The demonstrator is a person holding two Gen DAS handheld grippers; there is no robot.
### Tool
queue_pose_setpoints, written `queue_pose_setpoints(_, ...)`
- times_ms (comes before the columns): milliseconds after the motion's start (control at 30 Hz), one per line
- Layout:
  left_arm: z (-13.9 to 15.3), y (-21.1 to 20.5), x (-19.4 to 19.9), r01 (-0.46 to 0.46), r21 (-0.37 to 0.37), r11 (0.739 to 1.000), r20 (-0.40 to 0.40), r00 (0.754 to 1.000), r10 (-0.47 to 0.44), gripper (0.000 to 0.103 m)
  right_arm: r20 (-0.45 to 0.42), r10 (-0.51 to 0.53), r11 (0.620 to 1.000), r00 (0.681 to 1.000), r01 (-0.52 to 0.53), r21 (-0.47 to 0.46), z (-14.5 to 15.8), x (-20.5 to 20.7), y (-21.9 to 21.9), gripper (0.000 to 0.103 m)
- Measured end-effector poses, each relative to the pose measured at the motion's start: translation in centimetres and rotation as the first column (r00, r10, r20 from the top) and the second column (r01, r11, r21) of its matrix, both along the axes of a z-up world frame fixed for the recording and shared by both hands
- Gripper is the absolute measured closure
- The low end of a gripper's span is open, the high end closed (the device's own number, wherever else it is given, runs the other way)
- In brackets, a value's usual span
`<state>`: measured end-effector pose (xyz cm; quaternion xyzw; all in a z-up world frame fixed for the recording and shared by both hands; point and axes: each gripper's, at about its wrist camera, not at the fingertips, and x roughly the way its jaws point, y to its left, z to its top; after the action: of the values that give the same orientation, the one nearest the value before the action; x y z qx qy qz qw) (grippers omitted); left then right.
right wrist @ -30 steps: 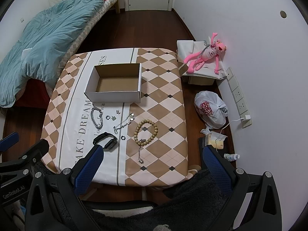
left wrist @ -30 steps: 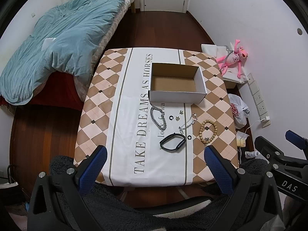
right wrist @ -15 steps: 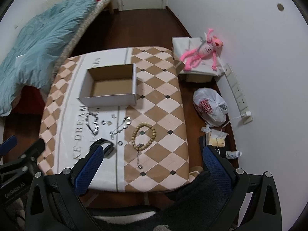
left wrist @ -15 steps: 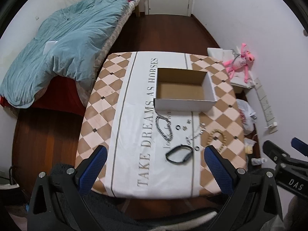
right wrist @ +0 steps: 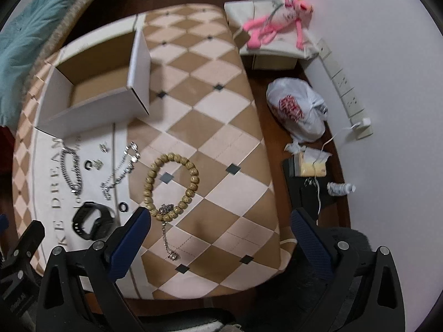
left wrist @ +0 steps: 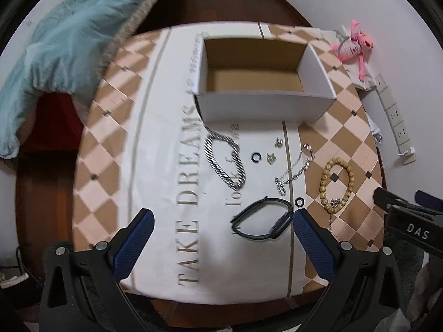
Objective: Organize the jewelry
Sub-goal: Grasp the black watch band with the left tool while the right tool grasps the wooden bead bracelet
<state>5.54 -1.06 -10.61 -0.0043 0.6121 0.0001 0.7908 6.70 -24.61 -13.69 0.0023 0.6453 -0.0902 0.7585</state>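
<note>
An empty white cardboard box stands on the table. In front of it lie a thick silver chain, a thin silver bracelet, a wooden bead bracelet, a black watch, small black rings and small earrings. My left gripper is open above the near table, its right finger beside the watch. My right gripper is open over the near right table edge, by the bead bracelet.
The table wears a checked cloth with lettering. A bed with a teal duvet is at left. On the floor at right are a pink plush toy, a white plastic bag, a power strip and small clutter.
Both grippers have moved forward and down toward the table; the jewelry and box now look much larger. Nothing on the table has moved.
</note>
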Motion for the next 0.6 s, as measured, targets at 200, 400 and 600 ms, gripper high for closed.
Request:
queue_pose_setpoints(200,-2.5,-0.4,1.0,0.011,-0.041,0.999,-0.035,0.999,-0.012,0.004,-0.048,-0.019,1.000,0.999,0.020,0.011,-3.3,0.7,-0.1,0.006)
queue_pose_setpoints(400,-4.5,-0.5,1.7,0.026,-0.062,0.998,-0.083,0.996,-0.031,0.028,-0.079,-0.038,0.998,0.996,0.042,0.045,-5.0,1.3,-0.4,0.012)
queue_pose_setpoints(600,-6.1,-0.5,1.8,0.030,-0.070,0.997,-0.124,0.991,-0.038,0.028,-0.094,-0.057,0.996,0.994,0.064,0.064,-6.6,2.0,-0.6,0.024)
